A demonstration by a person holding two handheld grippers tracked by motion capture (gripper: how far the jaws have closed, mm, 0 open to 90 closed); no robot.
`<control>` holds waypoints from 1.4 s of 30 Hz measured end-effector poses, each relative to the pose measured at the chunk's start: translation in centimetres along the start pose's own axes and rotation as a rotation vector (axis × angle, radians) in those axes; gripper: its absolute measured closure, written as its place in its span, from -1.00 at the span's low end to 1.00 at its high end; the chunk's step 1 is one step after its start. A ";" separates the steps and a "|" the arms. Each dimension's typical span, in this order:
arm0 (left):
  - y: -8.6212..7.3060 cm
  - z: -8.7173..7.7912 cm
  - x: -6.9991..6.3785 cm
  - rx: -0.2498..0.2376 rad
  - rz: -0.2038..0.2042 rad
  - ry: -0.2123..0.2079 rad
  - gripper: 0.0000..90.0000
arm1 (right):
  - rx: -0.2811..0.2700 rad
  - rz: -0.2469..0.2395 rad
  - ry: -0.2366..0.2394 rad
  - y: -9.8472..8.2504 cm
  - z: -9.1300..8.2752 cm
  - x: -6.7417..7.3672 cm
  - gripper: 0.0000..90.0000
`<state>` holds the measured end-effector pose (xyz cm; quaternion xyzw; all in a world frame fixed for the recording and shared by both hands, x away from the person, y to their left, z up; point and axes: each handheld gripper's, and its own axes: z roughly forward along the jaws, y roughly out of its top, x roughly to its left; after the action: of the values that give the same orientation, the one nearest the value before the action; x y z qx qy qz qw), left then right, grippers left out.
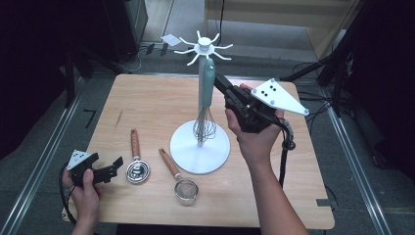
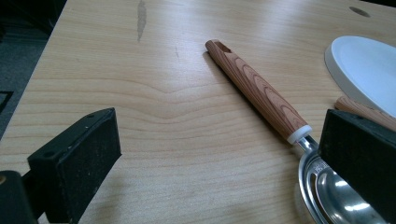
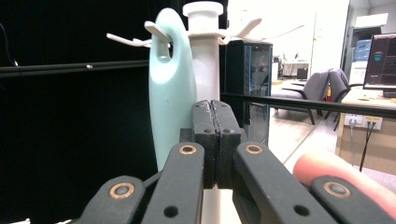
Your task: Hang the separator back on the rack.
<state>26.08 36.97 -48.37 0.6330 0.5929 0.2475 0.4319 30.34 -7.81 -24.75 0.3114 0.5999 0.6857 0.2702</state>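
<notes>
A white hook stand [image 1: 199, 147] rises from the middle of the wooden table [image 1: 147, 98]. A whisk [image 1: 208, 83] with a pale teal handle [image 3: 170, 93] hangs by its loop from one hook, against the stand's pole [image 3: 206, 60]. My right gripper [image 1: 219, 82] is raised just to the right of that handle, shut, its pads pressed together with nothing between them [image 3: 211, 109]. At the table's near left my left gripper [image 1: 110, 167] rests open [image 2: 224, 135], its jaws wide apart. Just to its right lies a wooden-handled metal ladle [image 1: 136, 164], whose bowl [image 2: 327, 186] is by the right jaw.
A small wooden-handled strainer [image 1: 178, 178] lies in front of the stand's round base [image 2: 369, 65]. Its handle [image 2: 355, 109] shows beside the ladle's handle [image 2: 259, 91]. The table's left and far parts are bare wood. Dark stands and cables ring the table.
</notes>
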 end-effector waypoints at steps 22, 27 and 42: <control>0.0 0.0 0.0 -0.001 -0.002 -0.002 -1.00 | 0.012 -0.038 0.039 0.1 0.6 1.8 1.00; 0.0 0.0 0.0 -0.002 -0.002 -0.003 -1.00 | 0.030 -0.032 0.017 -0.4 0.0 1.2 1.00; 0.0 0.0 -0.1 0.001 0.005 -0.004 -1.00 | 0.111 0.005 -0.039 -4.6 -2.5 -1.4 1.00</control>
<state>26.03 36.90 -48.34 0.6354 0.5906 0.2469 0.4319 29.38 -9.93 -29.64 0.3406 0.6309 0.6457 0.2627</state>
